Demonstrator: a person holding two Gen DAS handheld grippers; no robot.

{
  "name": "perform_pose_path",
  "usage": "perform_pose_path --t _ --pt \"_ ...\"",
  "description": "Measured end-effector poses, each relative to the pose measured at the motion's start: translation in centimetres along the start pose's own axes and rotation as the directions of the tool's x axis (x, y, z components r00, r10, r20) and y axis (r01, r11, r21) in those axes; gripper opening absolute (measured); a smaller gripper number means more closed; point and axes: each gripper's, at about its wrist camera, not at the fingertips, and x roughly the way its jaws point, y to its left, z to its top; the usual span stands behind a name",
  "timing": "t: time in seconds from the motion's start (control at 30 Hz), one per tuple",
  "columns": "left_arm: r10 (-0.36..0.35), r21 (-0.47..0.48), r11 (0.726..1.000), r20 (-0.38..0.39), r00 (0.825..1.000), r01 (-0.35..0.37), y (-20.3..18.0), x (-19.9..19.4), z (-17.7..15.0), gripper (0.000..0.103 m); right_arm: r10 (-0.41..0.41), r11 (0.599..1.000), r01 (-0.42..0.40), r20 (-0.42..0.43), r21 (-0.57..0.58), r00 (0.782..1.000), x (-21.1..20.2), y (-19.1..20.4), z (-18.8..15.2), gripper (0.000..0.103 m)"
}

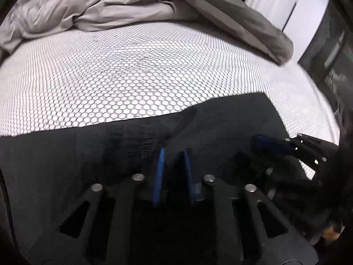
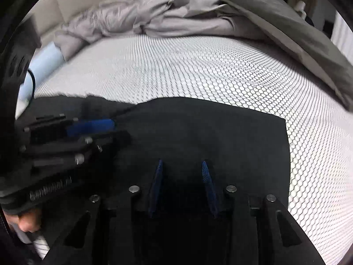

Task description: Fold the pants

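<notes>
The black pants (image 1: 220, 119) lie flat on a white honeycomb-patterned bed surface (image 1: 132, 70); they also show in the right wrist view (image 2: 209, 128). My left gripper (image 1: 173, 152) hovers just over the pants, its blue pads a small gap apart with nothing between them. My right gripper (image 2: 182, 163) is also over the pants, its pads apart and empty. The right gripper shows in the left wrist view (image 1: 271, 145) at the pants' right edge. The left gripper shows in the right wrist view (image 2: 92, 125) at the left.
A rumpled grey duvet (image 1: 110, 6) is heaped along the far side of the bed and reaches down the right (image 2: 297, 39). A pale blue roll (image 2: 44, 61) lies at the far left. The bed's right edge (image 1: 317, 101) borders a dark floor.
</notes>
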Motion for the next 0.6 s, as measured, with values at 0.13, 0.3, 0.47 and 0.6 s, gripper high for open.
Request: perform_pose_path --t 0.13,0.3,0.47,0.6 --pt "0.019 0.007 1.000 0.019 1.000 -0.019 0.4 -1.2 -0.7 0.007 -0.121 0.988 0.121 -0.003 0.092 0.993 -0.7 -3.5 -1.4 0.037" --pt "-0.009 0.129 0.992 0.054 0.999 0.002 -2.6 -5.0 -2.7 0.010 0.036 0.990 -0.045 0.073 0.134 0.997 -4.5 -2.2 -1.6 0.037" --pt "0.000 0.237 0.971 -0.001 1.000 0.000 -4.2 -4.8 -6.6 0.028 0.202 0.979 -0.201 -0.007 0.030 0.979 -4.5 1.6 -4.3 0.039" --pt "-0.021 0.228 0.974 0.010 1.000 0.018 -2.5 -5.5 -7.5 0.028 -0.001 0.995 0.000 -0.018 -0.097 1.000 -4.3 1.7 -5.9 0.040"
